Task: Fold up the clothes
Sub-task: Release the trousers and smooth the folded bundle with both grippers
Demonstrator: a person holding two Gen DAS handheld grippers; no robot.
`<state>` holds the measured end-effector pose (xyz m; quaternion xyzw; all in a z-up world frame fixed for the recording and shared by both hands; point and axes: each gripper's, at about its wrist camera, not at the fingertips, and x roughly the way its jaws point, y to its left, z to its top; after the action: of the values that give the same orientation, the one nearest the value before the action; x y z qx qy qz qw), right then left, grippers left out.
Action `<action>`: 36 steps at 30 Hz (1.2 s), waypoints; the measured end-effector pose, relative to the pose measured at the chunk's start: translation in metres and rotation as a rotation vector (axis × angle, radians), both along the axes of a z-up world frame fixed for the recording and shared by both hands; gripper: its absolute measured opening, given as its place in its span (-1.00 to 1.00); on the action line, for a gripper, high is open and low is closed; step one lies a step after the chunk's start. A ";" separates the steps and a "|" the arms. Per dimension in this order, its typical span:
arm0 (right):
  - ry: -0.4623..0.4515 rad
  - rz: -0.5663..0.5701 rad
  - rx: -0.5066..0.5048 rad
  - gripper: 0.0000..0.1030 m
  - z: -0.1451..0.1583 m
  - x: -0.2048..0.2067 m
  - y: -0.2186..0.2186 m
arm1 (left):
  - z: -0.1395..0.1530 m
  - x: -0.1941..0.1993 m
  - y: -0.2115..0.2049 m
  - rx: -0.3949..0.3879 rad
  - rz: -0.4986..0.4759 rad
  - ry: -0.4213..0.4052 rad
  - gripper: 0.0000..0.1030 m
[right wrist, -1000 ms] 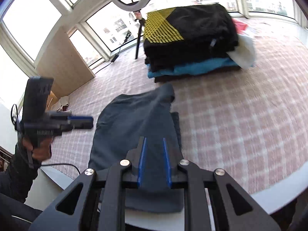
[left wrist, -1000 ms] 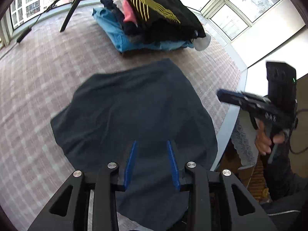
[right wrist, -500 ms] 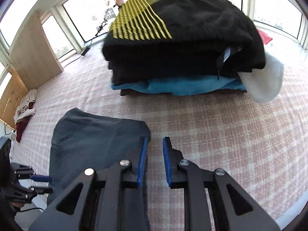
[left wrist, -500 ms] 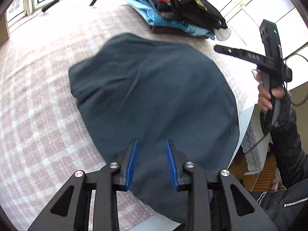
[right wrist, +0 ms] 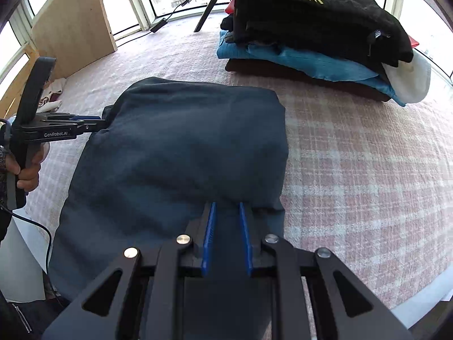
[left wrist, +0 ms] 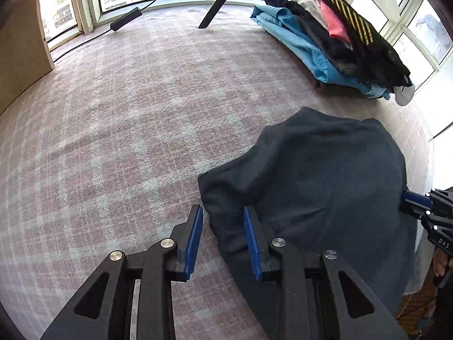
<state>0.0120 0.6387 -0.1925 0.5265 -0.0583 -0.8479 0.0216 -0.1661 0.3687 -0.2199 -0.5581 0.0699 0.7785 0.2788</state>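
A dark navy garment (left wrist: pixel 325 184) lies on the pink plaid tablecloth (left wrist: pixel 127 141), its near part hanging over the table's edge. My left gripper (left wrist: pixel 222 209) is low at its left edge. The jaws stand apart, with the cloth's rim between the pads and not pinched. In the right wrist view, the left gripper (right wrist: pixel 102 121) touches the garment (right wrist: pixel 184 147) at its far left corner. My right gripper (right wrist: pixel 227 204) points down at a fold ridge on the near side. Its pads (right wrist: pixel 211 226) are a narrow gap apart, with dark cloth showing between them. From the left wrist camera, the right gripper (left wrist: pixel 403 198) sits at the garment's right edge.
A stack of folded clothes (right wrist: pixel 311 28), black on blue, sits at the far right of the table. Behind it stand a tripod (left wrist: pixel 218 2) and a cable with an adapter (left wrist: pixel 126 18). A wooden board (right wrist: pixel 73 28) leans at the far left. The table's rim (right wrist: pixel 410 308) curves close by.
Both grippers have come down from the air onto the garment. The left one has shifted to its left edge, and the right one has dropped to its near fold.
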 end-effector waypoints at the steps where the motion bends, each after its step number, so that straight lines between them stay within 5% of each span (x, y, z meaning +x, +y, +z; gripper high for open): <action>1: 0.011 0.019 -0.022 -0.66 0.007 0.005 -0.005 | 0.008 0.005 -0.005 0.034 -0.001 -0.008 -0.48; 4: 0.038 0.082 -0.087 -0.66 0.023 0.025 -0.028 | 0.026 0.034 -0.016 0.105 -0.045 -0.042 -0.47; 9: -0.015 0.159 -0.123 -0.66 0.003 0.046 -0.075 | 0.027 0.113 -0.017 0.221 -0.190 -0.170 -0.47; 15: -0.091 0.092 -0.121 -0.66 -0.027 0.045 -0.075 | 0.005 0.171 -0.015 0.145 -0.319 -0.221 -0.47; 20: -0.060 0.051 -0.094 -0.65 0.001 0.047 -0.075 | 0.030 0.140 -0.049 0.157 -0.162 -0.170 -0.40; 22: -0.007 -0.032 -0.064 -0.37 0.017 0.048 -0.056 | 0.038 0.117 -0.065 0.171 -0.044 -0.170 -0.18; 24: 0.061 -0.131 -0.027 0.34 0.029 0.049 -0.033 | 0.037 0.098 -0.072 0.195 0.039 -0.207 -0.09; 27: 0.132 -0.288 -0.011 0.35 0.035 0.049 0.007 | 0.030 0.083 -0.060 0.174 0.055 -0.220 -0.07; 30: 0.036 -0.327 -0.112 0.35 0.023 0.028 0.038 | 0.018 0.073 -0.048 0.199 0.075 -0.288 -0.07; 36: -0.087 -0.205 -0.165 0.35 -0.010 -0.006 0.041 | -0.007 0.063 -0.048 0.236 0.192 -0.365 -0.05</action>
<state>0.0060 0.6796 -0.2021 0.5505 -0.1822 -0.8144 -0.0242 -0.1030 0.3206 -0.2272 -0.6571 -0.1267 0.6905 0.2747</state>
